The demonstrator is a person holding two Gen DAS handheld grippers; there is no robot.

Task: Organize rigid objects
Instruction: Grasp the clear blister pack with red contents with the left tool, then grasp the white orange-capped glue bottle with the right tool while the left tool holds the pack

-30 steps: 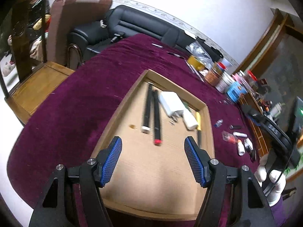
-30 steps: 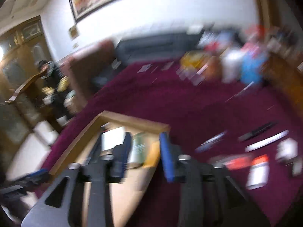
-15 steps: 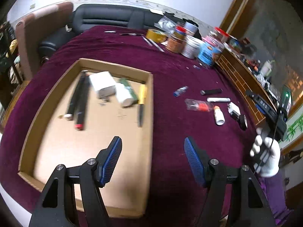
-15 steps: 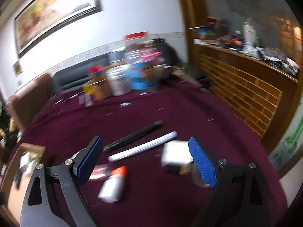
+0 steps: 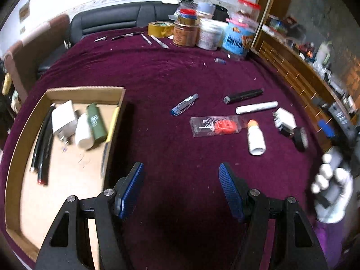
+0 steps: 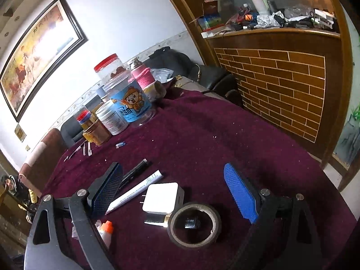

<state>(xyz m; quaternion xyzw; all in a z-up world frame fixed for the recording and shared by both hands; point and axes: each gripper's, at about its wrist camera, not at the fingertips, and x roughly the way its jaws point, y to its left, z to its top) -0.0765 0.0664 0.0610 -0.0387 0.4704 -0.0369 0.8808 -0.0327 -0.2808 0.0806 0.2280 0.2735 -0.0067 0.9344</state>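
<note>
A cardboard tray (image 5: 85, 91) at the left holds black pens, a white charger (image 5: 63, 118), a white bottle and a green lighter. Loose on the purple cloth lie a blue pen (image 5: 184, 104), a black pen (image 5: 244, 95), a white tube (image 5: 256, 107), a clear packet with a red part (image 5: 216, 126), a glue bottle (image 5: 255, 138), a white charger (image 6: 162, 196) and a black tape roll (image 6: 194, 225). My left gripper (image 5: 181, 190) is open and empty over bare cloth right of the tray. My right gripper (image 6: 175, 190) is open, low over the charger and tape roll.
Jars, tubs and a yellow tape roll (image 5: 160, 29) stand at the table's far edge, with a few pens (image 5: 126, 36) lying near them. A small blue item (image 5: 220, 61) lies by the jars. A brick-patterned wooden counter (image 6: 281, 85) borders the table's right side. A black sofa (image 5: 117, 20) is behind.
My left gripper has swung right, from over the tray to the cloth beside it. My right gripper has swung right off the tray, opened wide and come down over the white charger and tape roll.
</note>
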